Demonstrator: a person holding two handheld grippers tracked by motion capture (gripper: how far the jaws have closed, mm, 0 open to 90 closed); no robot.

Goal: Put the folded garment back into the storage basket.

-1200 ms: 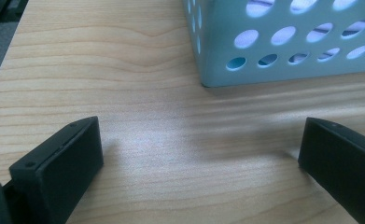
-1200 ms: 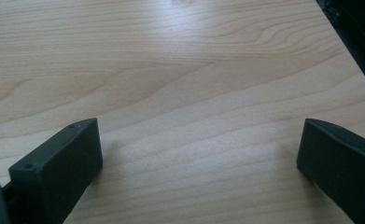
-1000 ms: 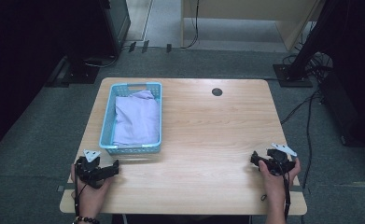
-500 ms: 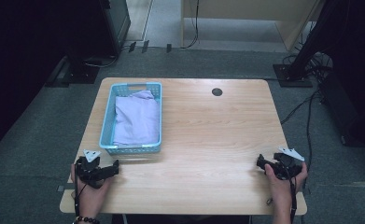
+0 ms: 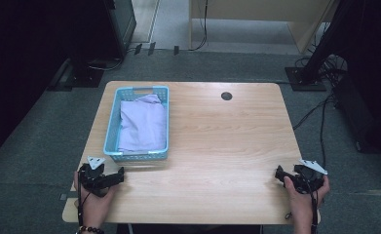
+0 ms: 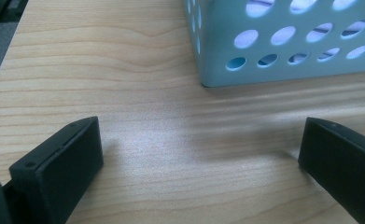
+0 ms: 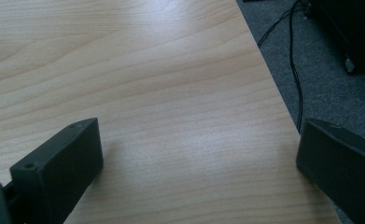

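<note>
Your left gripper (image 5: 111, 178) rests near the table's (image 5: 227, 146) near-left corner, jaws spread wide and empty, aimed at the blue basket (image 5: 111, 131) just beyond, likely staged to reach it. That perforated plastic basket, by the left edge, holds a soft, folded lavender cloth (image 5: 143, 122). Your right gripper (image 5: 281, 174), equally released, sits at the near-right corner on smooth pale woodgrain.

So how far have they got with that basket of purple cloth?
Nothing looks handled yet. The lilac cloth lies folded inside the blue basket on the table. Both tongs are open and hold nothing: the left tongs rest at the near edge just short of the basket, the right tongs at the near right corner. Any work with the cloth or basket is all left to do.
</note>
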